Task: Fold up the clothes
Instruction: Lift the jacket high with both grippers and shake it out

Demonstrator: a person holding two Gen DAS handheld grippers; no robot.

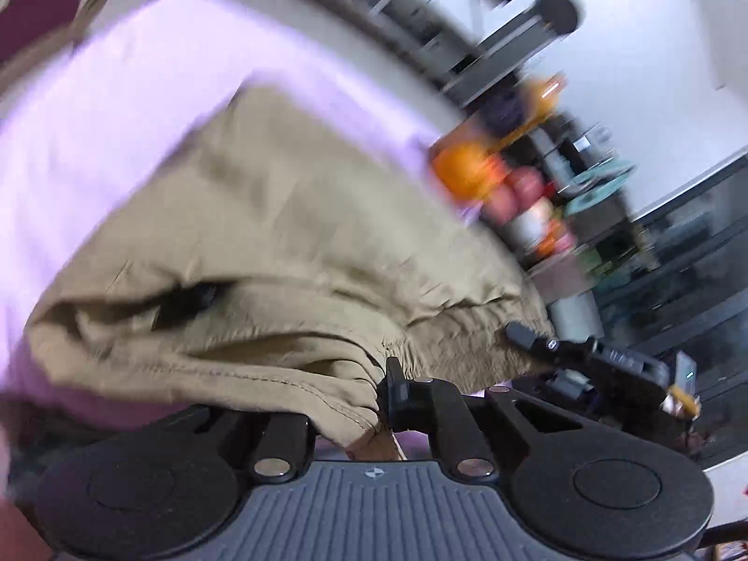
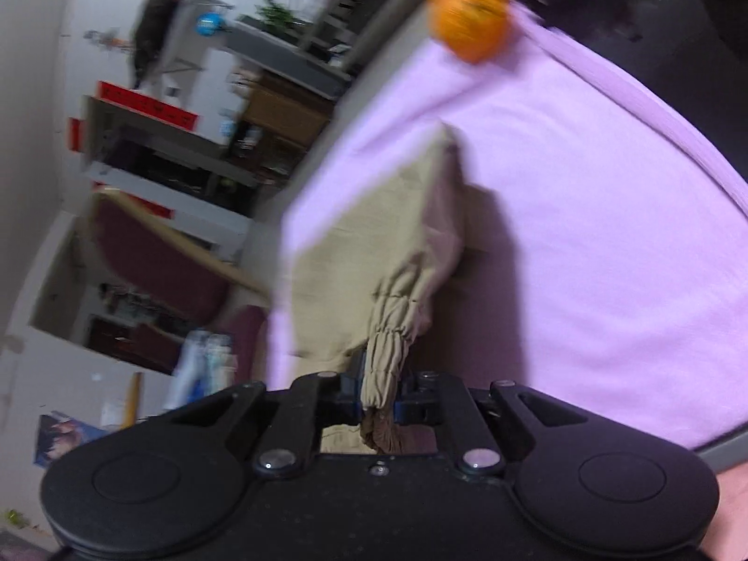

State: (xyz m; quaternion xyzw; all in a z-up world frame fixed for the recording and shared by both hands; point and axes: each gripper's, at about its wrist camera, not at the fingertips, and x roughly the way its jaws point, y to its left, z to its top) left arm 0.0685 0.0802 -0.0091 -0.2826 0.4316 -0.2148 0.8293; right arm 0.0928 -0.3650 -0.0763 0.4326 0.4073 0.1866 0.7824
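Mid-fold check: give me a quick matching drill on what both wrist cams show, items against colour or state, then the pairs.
Items:
1. khaki garment
2. table cover
3. round fruit
4. right gripper

Colour or state:
A. orange
B. shut on the gathered elastic band
C. lilac
D. tan, partly lifted off the table

Pairs: 1-D, 2-C, 3-A, 4-B

a gathered, elasticated edge of the tan garment (image 2: 374, 252) is clamped between the closed fingers of the right gripper (image 2: 379, 397). the rest of the cloth is draped onto the lilac sheet (image 2: 607, 233) (blurred), with an orange (image 2: 470, 21) seen at the far edge.
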